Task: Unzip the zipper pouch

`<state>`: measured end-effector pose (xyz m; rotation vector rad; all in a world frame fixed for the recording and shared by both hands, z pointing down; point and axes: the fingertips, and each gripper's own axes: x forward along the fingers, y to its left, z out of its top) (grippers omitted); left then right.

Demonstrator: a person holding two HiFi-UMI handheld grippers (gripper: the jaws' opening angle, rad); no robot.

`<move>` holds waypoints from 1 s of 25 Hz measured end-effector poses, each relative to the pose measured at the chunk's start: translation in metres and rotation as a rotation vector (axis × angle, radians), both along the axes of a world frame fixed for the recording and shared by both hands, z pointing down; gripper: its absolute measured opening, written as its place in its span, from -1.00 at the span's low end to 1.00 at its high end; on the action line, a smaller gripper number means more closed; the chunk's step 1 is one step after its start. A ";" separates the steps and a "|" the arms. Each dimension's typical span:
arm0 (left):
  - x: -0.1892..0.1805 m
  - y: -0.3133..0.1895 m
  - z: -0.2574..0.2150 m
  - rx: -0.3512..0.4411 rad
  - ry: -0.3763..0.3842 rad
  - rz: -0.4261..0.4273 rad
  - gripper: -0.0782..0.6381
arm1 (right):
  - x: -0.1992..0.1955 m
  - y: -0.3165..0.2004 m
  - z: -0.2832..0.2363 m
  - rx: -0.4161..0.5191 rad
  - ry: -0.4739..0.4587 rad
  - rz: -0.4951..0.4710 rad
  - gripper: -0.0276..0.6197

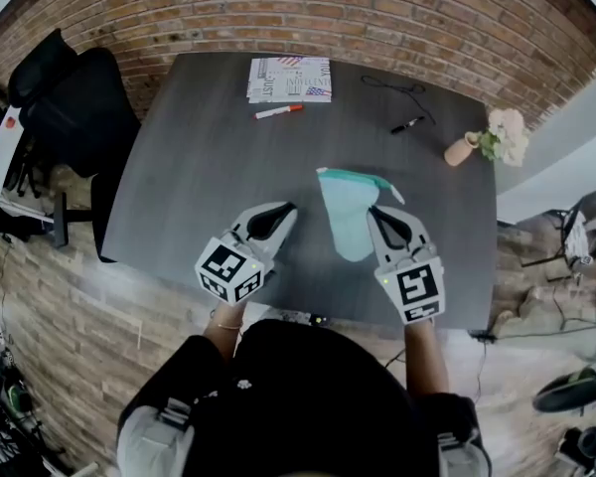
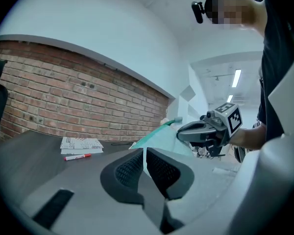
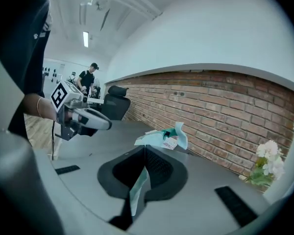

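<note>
- Left gripper (image 1: pixel 291 207) — jaws pressed together, nothing between them, near the table's (image 1: pixel 199 157) front edge.
- Teal zipper pouch (image 1: pixel 346 217) — between both grippers, right of the table's centre.
- Right gripper (image 1: pixel 372 211) — jaws pinching the pouch's fabric.

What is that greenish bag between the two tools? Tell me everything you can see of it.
The zipper pouch is a soft, pale teal bag, thin fabric or plastic by its look, with a darker teal band along its far edge. The right hand-held gripper is shut on its side edge, and it looks creased and limp. A white label shows near the far end, which seems to gape. Whether it touches the dark table is unclear. The left hand-held gripper is shut beside it, not touching.
</note>
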<state>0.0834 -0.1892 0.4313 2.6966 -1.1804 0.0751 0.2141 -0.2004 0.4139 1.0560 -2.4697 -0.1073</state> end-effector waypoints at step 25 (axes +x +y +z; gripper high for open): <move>-0.014 0.009 -0.001 -0.224 0.410 0.227 -0.12 | -0.054 0.070 -0.053 0.004 -0.118 -0.093 -0.90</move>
